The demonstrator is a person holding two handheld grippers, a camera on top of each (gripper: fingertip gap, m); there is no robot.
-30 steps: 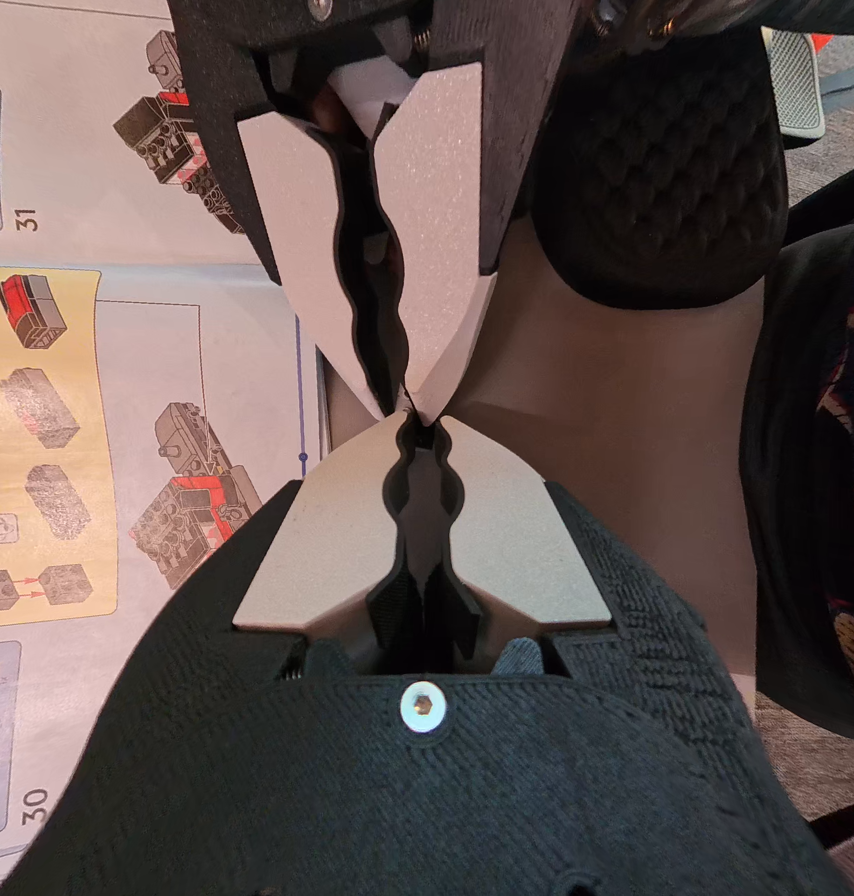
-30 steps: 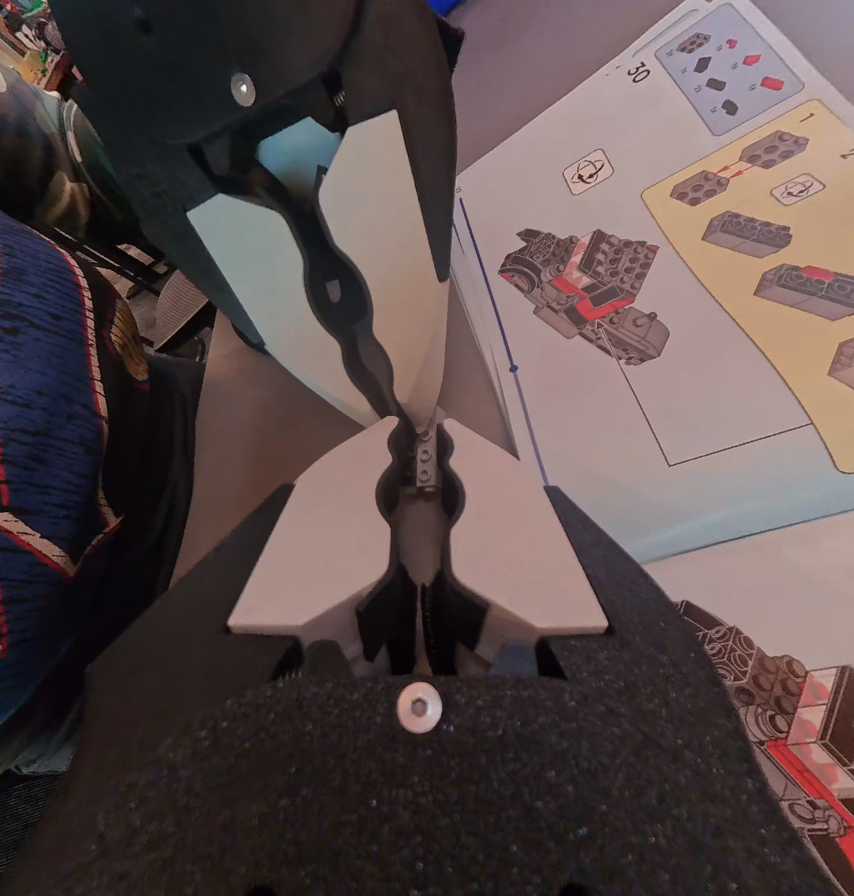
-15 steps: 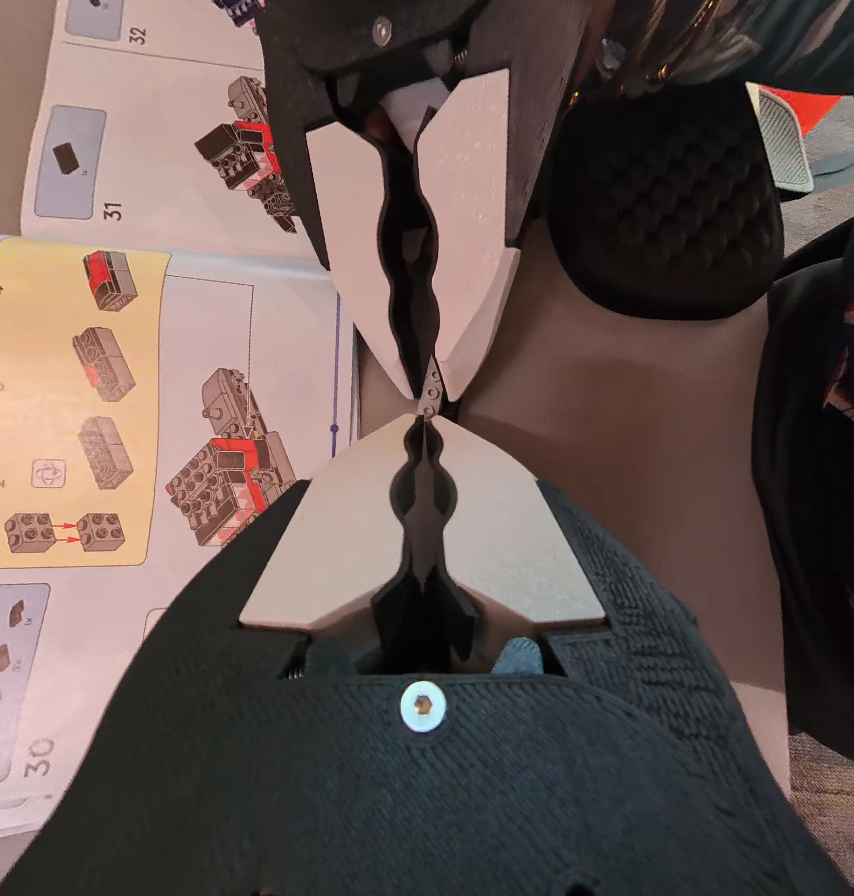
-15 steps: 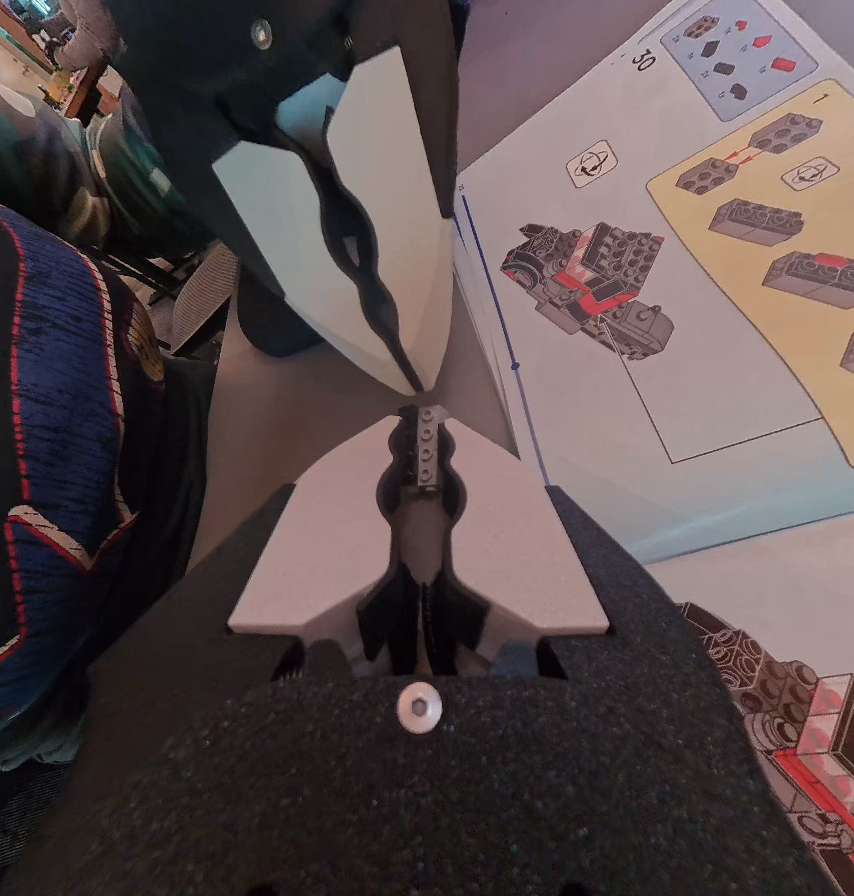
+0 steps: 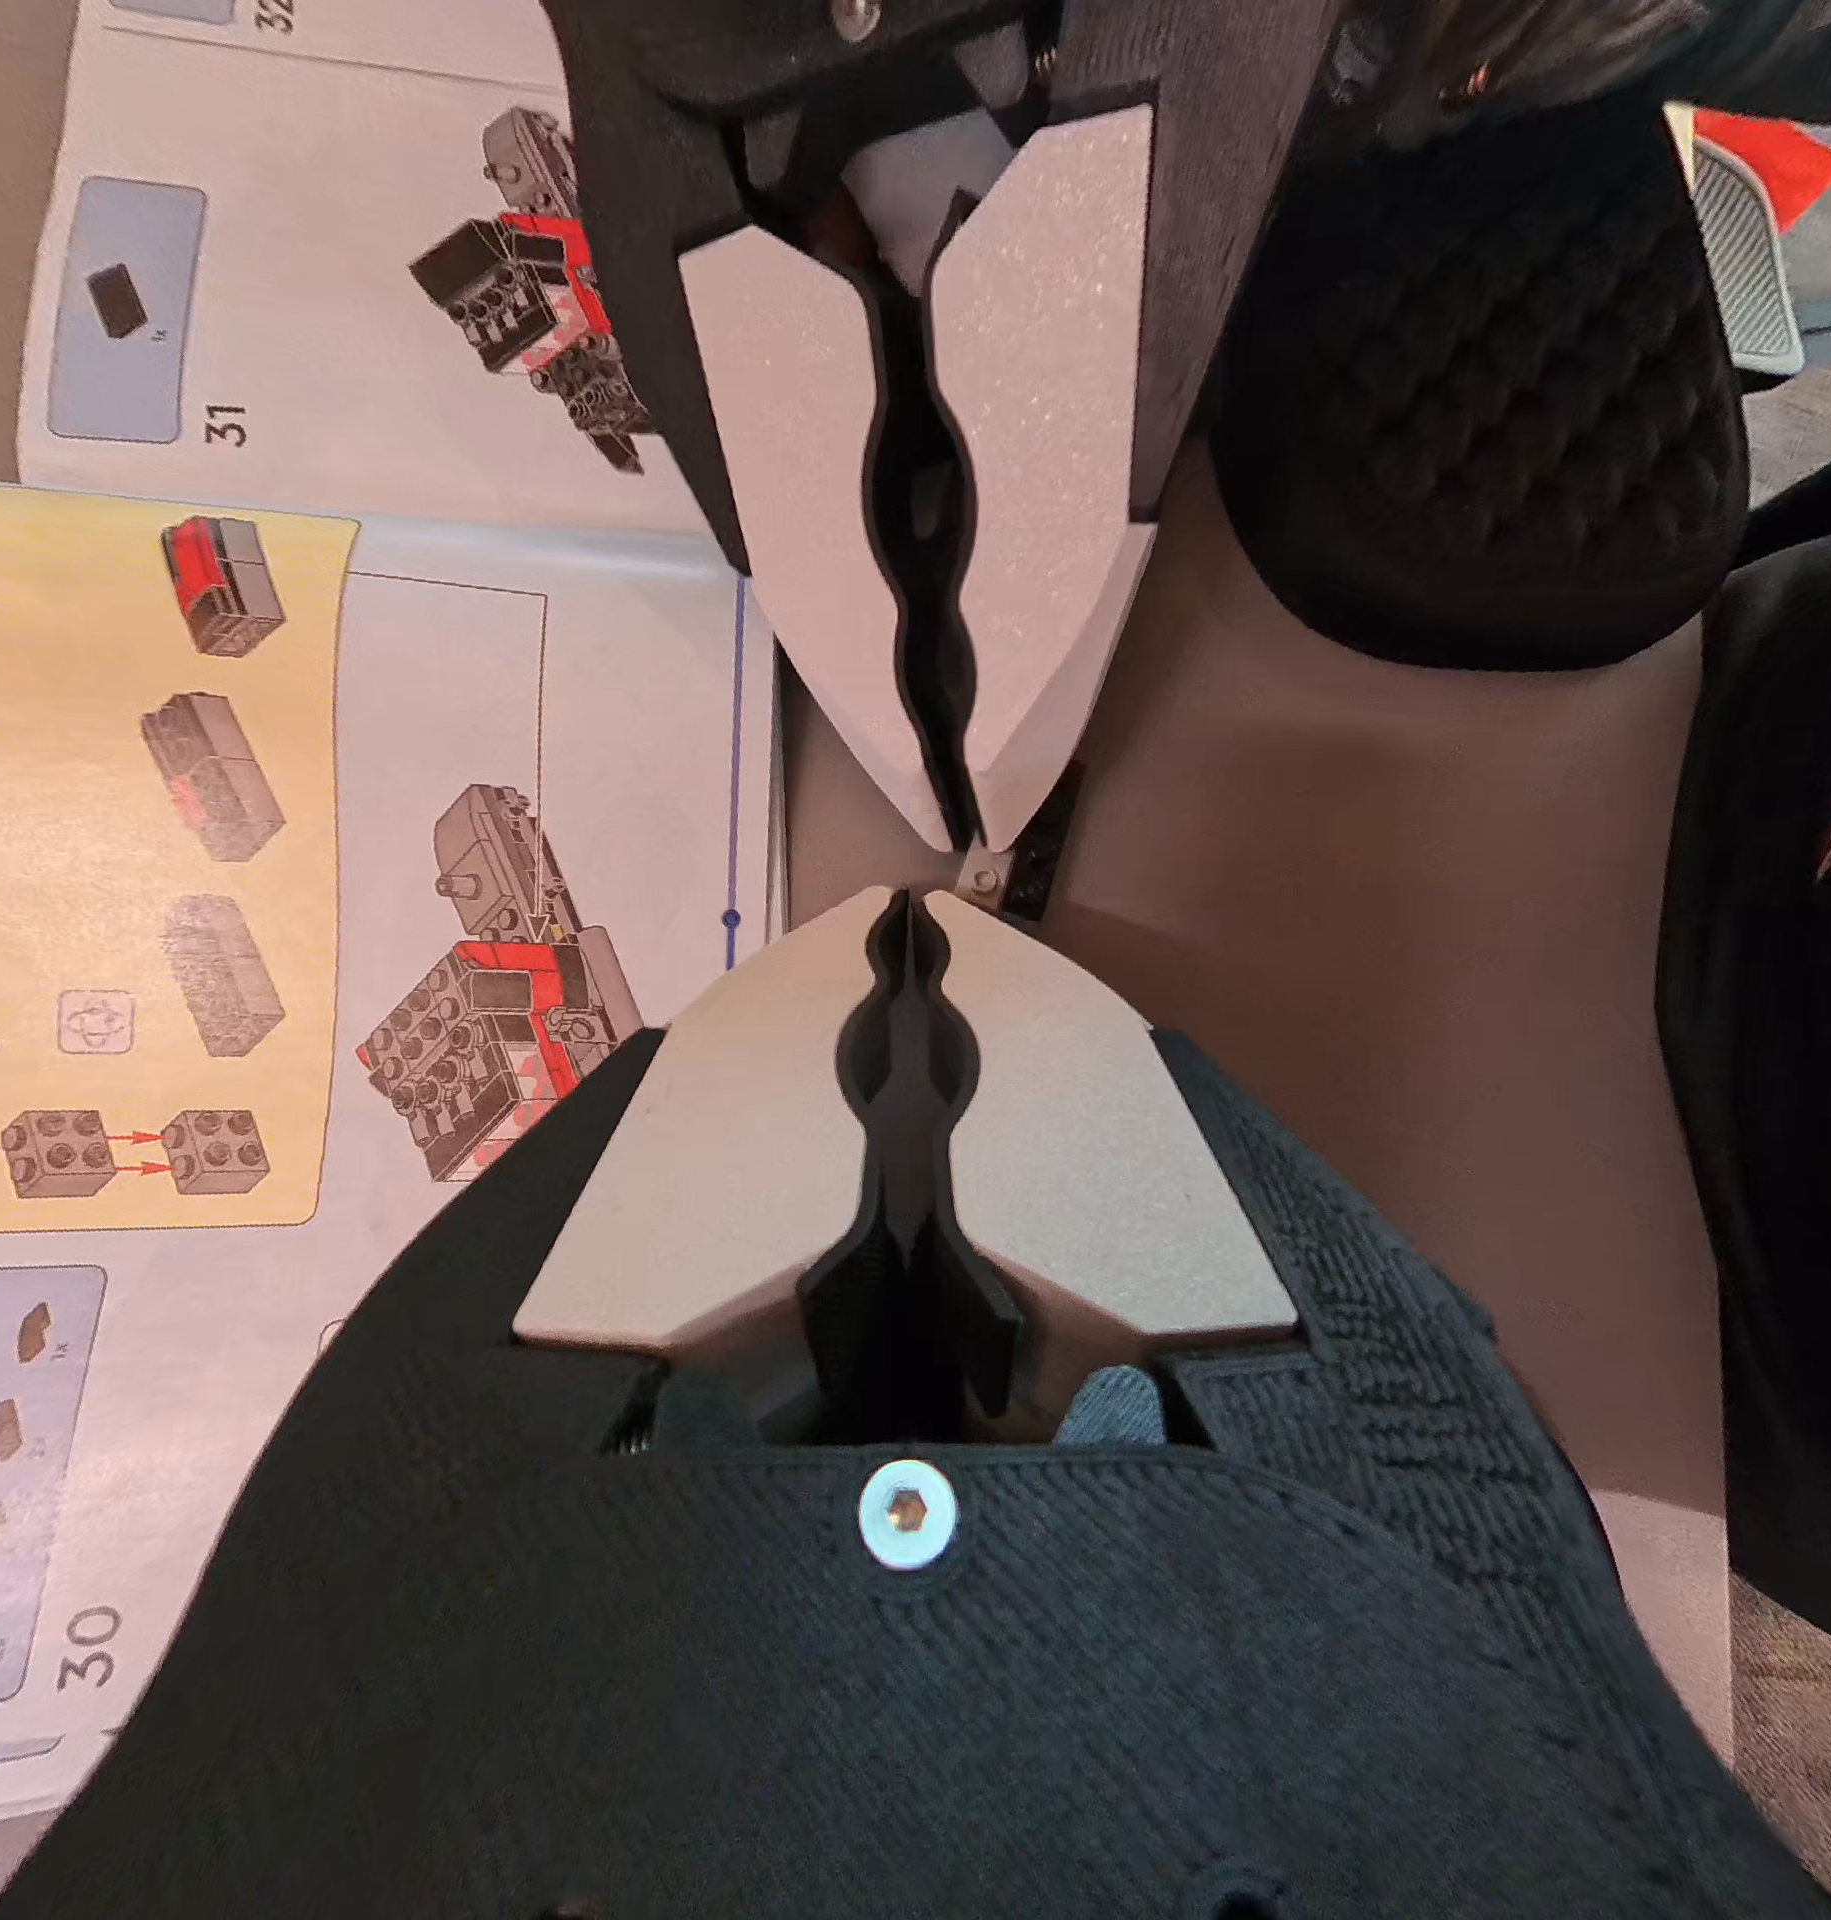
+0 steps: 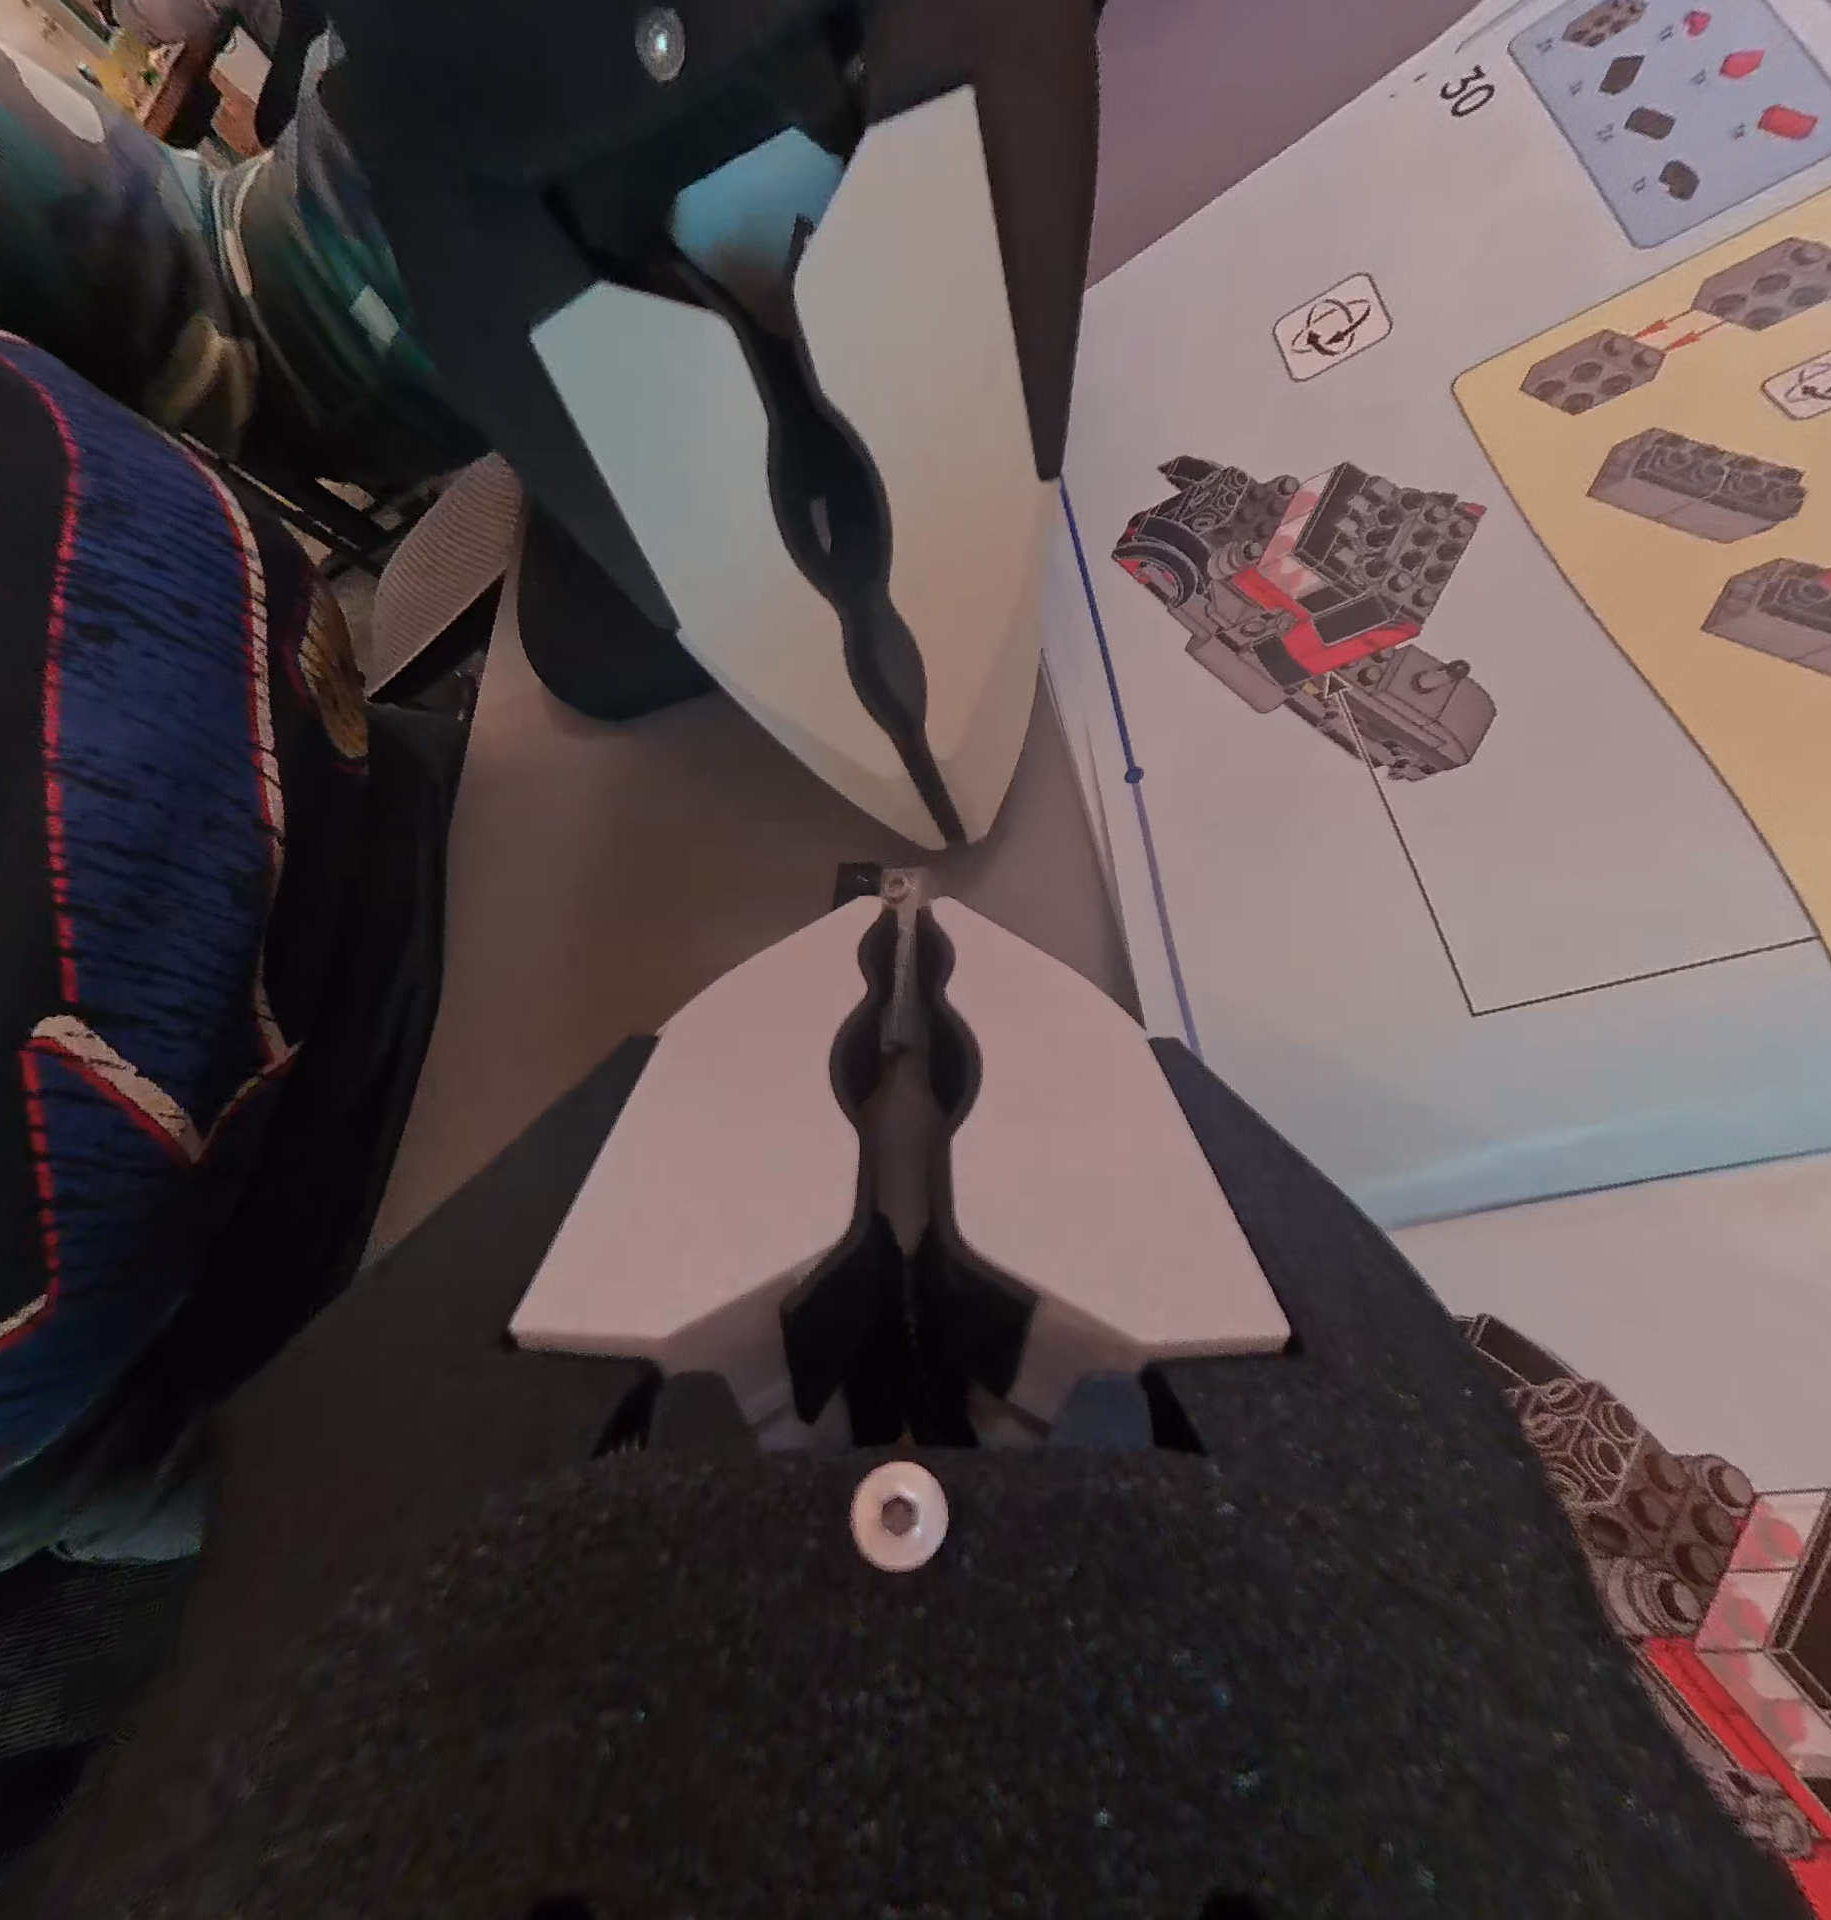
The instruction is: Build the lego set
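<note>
My right gripper is shut on a thin grey Lego plate, seen edge-on, with one stud end sticking out past the tips. A small black piece sits against that end. In the left wrist view the same plate end and black piece poke out below the right gripper's tips at the top. My left gripper is shut with nothing visible between its fingers. It points tip to tip at the right gripper, a small gap apart, and also shows in the right wrist view.
An open instruction booklet lies on the brown table, on the right in the right wrist view. A partly built black, grey and red Lego model stands at lower right. A person's dark patterned clothing and a black mesh pad are close by. Both grippers' tips are close together, under 4 cm apart.
The two grippers' tips touched a second ago and have drawn slightly apart. The grey plate has turned from studs-up to edge-on, and the black piece now shows at its end.
</note>
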